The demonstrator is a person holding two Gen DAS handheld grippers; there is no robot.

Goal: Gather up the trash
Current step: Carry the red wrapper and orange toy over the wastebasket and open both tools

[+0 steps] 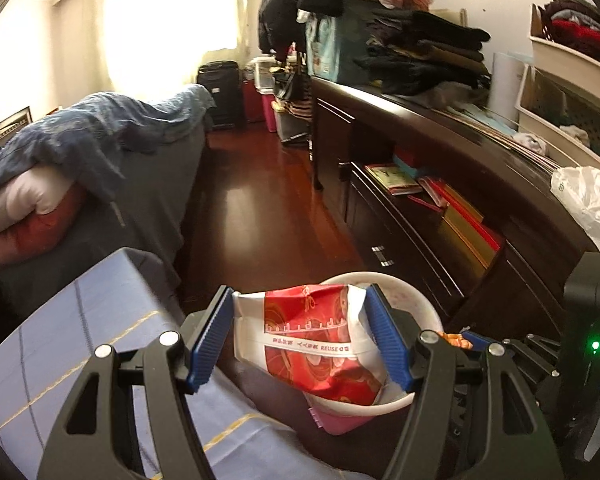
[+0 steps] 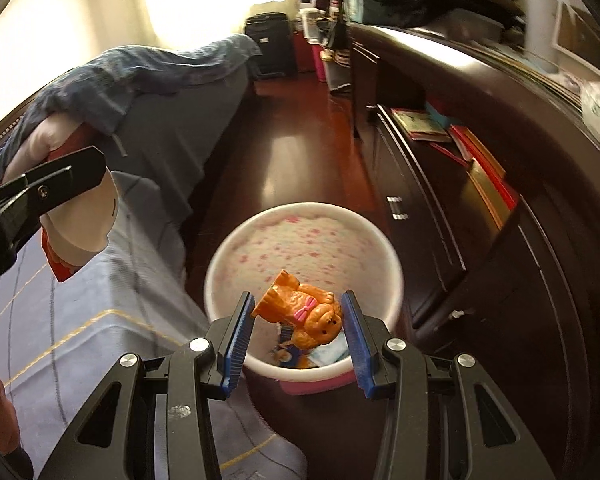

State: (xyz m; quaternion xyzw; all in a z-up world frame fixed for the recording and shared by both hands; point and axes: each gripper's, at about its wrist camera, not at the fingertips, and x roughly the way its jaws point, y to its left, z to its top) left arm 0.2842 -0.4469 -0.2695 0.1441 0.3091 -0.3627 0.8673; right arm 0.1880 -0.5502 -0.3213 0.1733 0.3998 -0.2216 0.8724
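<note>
My left gripper (image 1: 300,316) is shut on a crumpled red and white paper package (image 1: 312,344), its blue pads pressing both sides, just above a round white-rimmed pink bin (image 1: 420,300). In the right wrist view my right gripper (image 2: 298,310) is shut on an orange toy dog with a pink bow (image 2: 304,316), held over the bin (image 2: 300,208), near its front rim. Some wrappers (image 2: 324,354) lie at the bin's bottom. The package (image 2: 84,220) hangs at the left of this view from a black finger (image 2: 60,184) of the left gripper, above the bed corner.
The bin stands on a dark red wood floor (image 1: 252,208) between a bed with a blue sheet (image 1: 80,320) and a dark wooden dresser (image 1: 420,152). Folded clothes (image 1: 428,52) and a white plastic bag (image 1: 588,196) sit on the dresser. Suitcases and boxes stand at the far end.
</note>
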